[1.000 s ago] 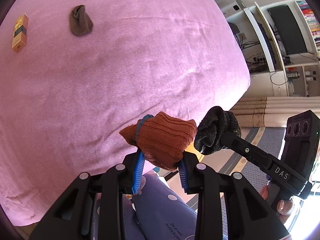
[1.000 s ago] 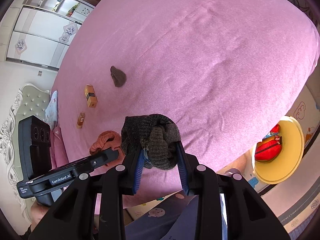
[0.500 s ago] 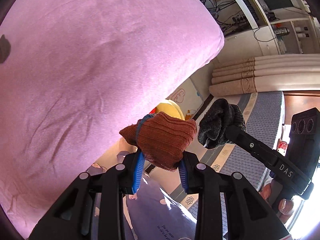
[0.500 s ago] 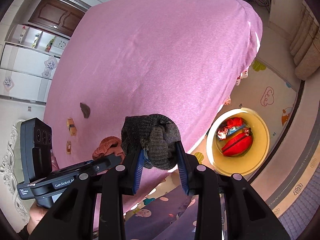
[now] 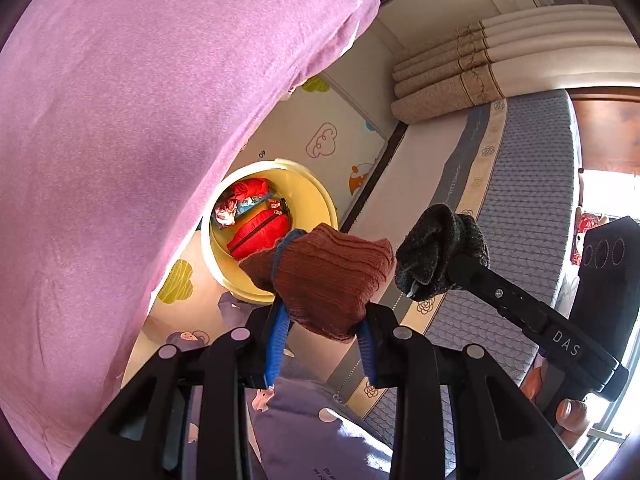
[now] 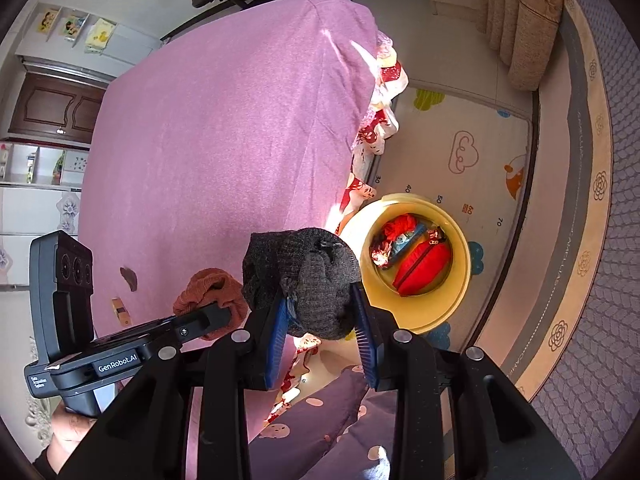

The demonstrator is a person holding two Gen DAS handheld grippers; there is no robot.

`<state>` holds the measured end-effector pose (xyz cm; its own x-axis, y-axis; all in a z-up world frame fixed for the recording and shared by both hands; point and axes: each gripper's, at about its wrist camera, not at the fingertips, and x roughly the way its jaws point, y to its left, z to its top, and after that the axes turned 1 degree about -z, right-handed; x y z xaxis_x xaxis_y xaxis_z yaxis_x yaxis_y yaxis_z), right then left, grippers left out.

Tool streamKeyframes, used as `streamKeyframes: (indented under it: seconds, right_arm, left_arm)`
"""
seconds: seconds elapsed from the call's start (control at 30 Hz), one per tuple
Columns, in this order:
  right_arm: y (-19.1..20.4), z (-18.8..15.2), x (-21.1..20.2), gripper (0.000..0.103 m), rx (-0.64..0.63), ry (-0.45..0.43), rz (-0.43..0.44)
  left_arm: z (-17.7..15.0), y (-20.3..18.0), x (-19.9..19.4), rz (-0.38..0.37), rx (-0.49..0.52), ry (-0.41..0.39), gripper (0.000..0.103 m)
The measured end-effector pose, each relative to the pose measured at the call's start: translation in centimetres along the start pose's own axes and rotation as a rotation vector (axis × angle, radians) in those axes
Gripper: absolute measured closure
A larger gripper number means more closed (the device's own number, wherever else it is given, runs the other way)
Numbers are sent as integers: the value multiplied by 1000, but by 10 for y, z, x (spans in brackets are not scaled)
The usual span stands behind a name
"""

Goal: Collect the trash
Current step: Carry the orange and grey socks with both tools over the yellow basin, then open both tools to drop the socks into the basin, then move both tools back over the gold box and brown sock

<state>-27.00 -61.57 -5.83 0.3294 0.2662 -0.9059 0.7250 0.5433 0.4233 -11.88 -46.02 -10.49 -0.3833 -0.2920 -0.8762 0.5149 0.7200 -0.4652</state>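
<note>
My left gripper [image 5: 322, 320] is shut on a rust-brown knitted sock [image 5: 332, 284], held in the air beside the bed. My right gripper [image 6: 322, 316] is shut on a dark grey sock [image 6: 304, 276]; it also shows in the left wrist view [image 5: 438, 252]. The brown sock shows in the right wrist view [image 6: 208, 292]. A yellow round bin [image 6: 460, 300] stands on the floor below, holding red items [image 6: 420, 268]. In the left wrist view the bin [image 5: 316, 200] lies just beyond the brown sock. A small dark sock [image 6: 129, 278] and a yellow box [image 6: 120, 310] lie on the bed.
The pink-covered bed [image 5: 120, 120] fills the left side. A cartoon play mat [image 6: 480, 152] covers the floor around the bin. A grey patterned mattress [image 5: 520, 200] and rolled mats [image 5: 480, 80] lie at the right.
Both grippers have swung away from the bed top toward the floor, each still holding its sock. The yellow bin has come into view and now lies close below them.
</note>
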Motion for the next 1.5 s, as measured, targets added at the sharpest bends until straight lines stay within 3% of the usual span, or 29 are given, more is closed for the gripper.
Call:
streamKeyframes:
  seconds: [0.33,0.6,0.67,0.7,0.73,0.8,1.2,1.5]
  right_arm:
    - [-44,-9,11,72,82,29,-1]
    - [-51,-7,17,72,80,45,1]
    - [-53,-6,18,69,87,51,-2]
    - [-55,-6,19,64,96,55,-3]
    - [-57,-6,19,53,105,59,-2]
    - [-59,-5,19,50,107,57,-19]
    - [-46,-1,14,51,54,55,-29]
    - [-5,-5,17,51,-25,61,-34]
  left_arm:
    - [2,-20,51,38,34,97,72]
    - [2,-27,61,37,53,113,71]
    - [3,-28,63,30,53,122,67]
    - [4,-28,64,38,51,128,59]
    - [4,-27,64,55,51,134,44]
    - [3,-25,63,96,57,132,34]
    - [-1,-1,42,82,-5,97,35]
    - [-11,23,12,62,-50,35,35]
